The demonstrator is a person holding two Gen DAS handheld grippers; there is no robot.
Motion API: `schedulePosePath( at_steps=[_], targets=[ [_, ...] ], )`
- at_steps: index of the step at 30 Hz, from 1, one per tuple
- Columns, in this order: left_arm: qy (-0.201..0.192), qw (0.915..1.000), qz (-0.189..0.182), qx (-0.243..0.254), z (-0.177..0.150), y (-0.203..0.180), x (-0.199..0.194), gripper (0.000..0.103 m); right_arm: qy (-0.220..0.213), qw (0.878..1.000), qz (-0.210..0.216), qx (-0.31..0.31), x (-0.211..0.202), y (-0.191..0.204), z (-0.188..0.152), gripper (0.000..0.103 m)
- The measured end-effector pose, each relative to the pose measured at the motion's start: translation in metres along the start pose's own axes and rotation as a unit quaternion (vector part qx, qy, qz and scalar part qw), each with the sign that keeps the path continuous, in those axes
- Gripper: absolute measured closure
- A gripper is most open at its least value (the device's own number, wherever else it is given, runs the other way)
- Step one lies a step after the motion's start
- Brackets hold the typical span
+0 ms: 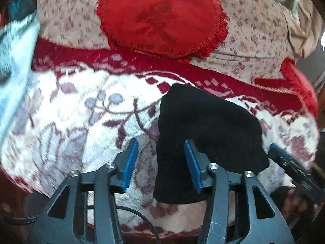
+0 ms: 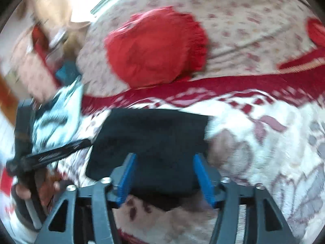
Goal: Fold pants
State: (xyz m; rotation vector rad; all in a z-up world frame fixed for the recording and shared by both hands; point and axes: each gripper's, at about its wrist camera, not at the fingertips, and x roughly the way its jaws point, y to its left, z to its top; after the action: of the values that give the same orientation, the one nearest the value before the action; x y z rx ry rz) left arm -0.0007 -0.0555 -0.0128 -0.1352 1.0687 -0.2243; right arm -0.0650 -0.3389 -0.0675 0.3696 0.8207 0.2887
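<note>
So the black pants [image 1: 203, 126] are seen lying folded on the red-and-white floral blanket [image 1: 71, 109], long axis running from the near edge up toward the red border in the left wrist view. The left gripper [image 1: 162, 162] is held wide open, nothing gripped, its right pad over the cloth. The right gripper [image 2: 164, 174] is spread open above the pants too, nothing clamped. A red frilly cushion [image 1: 158, 18] is parked further back, well apart, and nothing is blocking.
</note>
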Motion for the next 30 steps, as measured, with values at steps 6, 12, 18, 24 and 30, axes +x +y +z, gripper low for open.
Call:
schedulePosePath(
  at_steps=[6, 12, 18, 24, 30],
  targets=[
    [0.015, 0.9958, -0.062, -0.066, 0.000, 0.019, 0.020, 0.037, 0.041, 0.993, 0.059, 0.095, 0.037, -0.037, -0.004, 0.039],
    [0.028, 0.9970, -0.056, -0.046, -0.003, 0.005, 0.040, 0.030, 0.039, 0.988, 0.113, 0.100, 0.067, -0.023, -0.006, 0.033],
    [0.023, 0.9981, -0.056, -0.010, -0.006, -0.014, 0.043, 0.052, 0.030, 0.991, 0.098, 0.085, 0.068, -0.015, -0.003, 0.053],
    [-0.022, 0.9987, -0.031, 0.033, 0.015, -0.024, 0.014, 0.063, 0.000, 0.994, 0.105, 0.034, 0.045, 0.010, 0.024, 0.062],
    [-0.034, 0.9991, 0.006, 0.024, 0.049, -0.005, 0.016, 0.063, -0.014, 0.992, 0.121, 0.019, 0.066, 0.026, 0.061, 0.062]
  ],
)
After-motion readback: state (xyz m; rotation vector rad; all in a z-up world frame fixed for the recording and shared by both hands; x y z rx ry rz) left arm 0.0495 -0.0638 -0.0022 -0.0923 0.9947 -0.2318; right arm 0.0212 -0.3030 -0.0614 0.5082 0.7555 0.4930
